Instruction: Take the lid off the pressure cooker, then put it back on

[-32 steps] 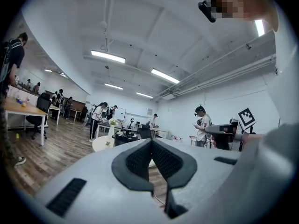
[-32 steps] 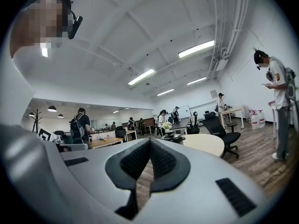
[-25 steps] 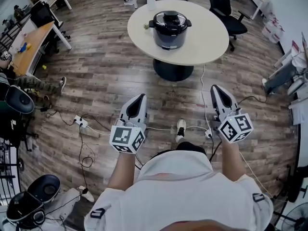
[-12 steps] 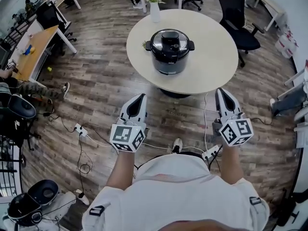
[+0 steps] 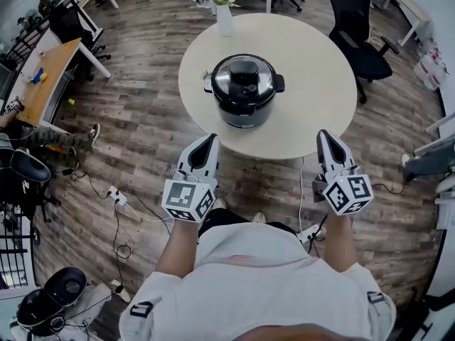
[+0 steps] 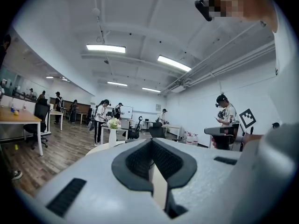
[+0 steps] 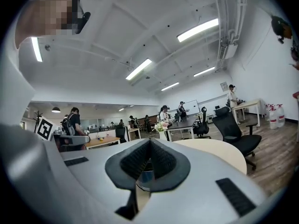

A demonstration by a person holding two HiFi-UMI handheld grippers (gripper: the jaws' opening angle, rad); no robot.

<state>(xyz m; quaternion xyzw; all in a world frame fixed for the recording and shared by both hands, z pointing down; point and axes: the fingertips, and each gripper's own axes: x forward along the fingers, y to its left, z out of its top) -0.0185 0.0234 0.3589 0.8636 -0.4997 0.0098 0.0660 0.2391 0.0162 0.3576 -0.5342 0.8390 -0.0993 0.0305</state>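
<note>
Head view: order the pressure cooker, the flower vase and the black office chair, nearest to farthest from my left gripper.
1. Pressure cooker, middle of the table, just ahead of the left gripper.
2. Flower vase, at the table's far edge.
3. Black office chair, beyond the table, far right.

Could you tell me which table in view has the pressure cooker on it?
The round beige table ahead of the person: the pressure cooker stands on it. The wooden desk at the left is rectangular, without a cooker.
</note>
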